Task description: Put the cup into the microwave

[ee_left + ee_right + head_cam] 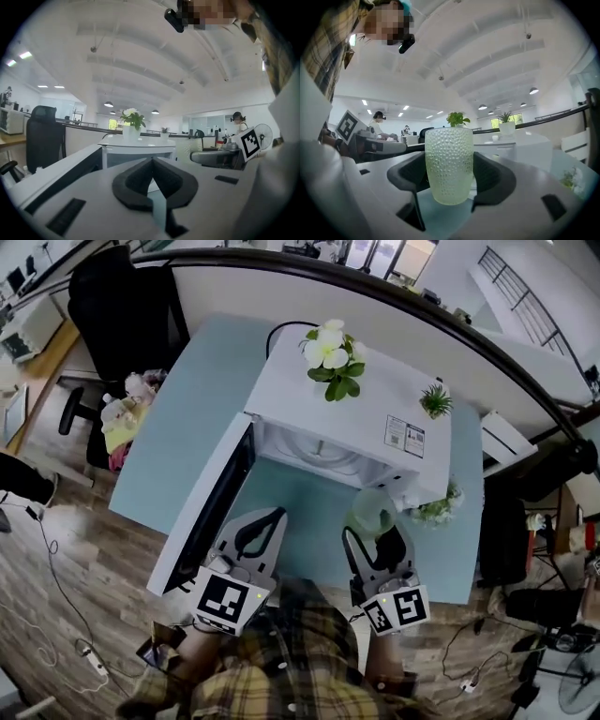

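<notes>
No legible text, sticker on microwave top too small to read

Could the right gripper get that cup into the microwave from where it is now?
Probably yes. The microwave has its door swung wide open to the left. The right gripper holds the cup just in front of the opening, and nothing shows between them.

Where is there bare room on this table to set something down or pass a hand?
Widest bare patch: the table left of the open microwave door, toward the chair. A smaller one lies before the microwave, between door and cup. Crowded: the microwave's top with flowers and small plant, and the right front corner with a leafy plant.
</notes>
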A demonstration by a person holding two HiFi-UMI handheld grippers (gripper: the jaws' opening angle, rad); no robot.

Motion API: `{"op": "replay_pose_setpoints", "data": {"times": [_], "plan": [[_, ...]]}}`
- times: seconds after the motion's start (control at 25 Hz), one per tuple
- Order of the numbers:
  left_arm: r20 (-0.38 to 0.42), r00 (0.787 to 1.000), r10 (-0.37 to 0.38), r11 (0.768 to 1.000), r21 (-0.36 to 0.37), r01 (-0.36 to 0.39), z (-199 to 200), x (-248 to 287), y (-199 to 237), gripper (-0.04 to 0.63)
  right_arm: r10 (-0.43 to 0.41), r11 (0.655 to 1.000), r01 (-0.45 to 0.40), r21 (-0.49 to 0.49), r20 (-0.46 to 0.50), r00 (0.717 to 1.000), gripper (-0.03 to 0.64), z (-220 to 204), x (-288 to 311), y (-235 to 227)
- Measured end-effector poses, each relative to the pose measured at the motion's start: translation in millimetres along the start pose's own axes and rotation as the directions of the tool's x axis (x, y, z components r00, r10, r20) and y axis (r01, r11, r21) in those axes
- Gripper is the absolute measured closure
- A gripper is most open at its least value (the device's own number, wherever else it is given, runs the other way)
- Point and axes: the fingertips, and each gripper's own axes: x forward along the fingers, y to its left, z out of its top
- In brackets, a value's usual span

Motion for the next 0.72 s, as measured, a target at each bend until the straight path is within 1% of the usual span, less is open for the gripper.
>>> {"op": "replay_pose_setpoints", "data": {"times": [0.2,0.36,0.48,0.6,0.72], "plan": [[0.015,0.994,0.107,0.994,-0.003,-0.107,12,10,5,0.604,0.12,0.993,-0.12,-0.005,0.003,0.993,0.299,10,23,-10],[0.03,0.984,0.176,0.984,-0.002,-0.176,17,15,7,0.604,0.181,0.984,-0.181,0.008,0.011,0.983,0.299,12,31,-20],[0.047,0.972,0.229,0.973,-0.001,-0.229,17,15,9,0.604,0.225,0.974,-0.226,0.02,0.01,0.974,0.299,12,33,-24],[0.049,0.962,0.267,0.964,-0.009,-0.267,17,16,7,0.604,0.272,0.962,-0.273,0.024,0.009,0.962,0.298,11,36,-24],[0.05,0.957,0.287,0.958,-0.02,-0.286,15,16,3,0.604,0.309,0.951,-0.309,0.028,0.013,0.951,0.299,11,38,-21]]}}
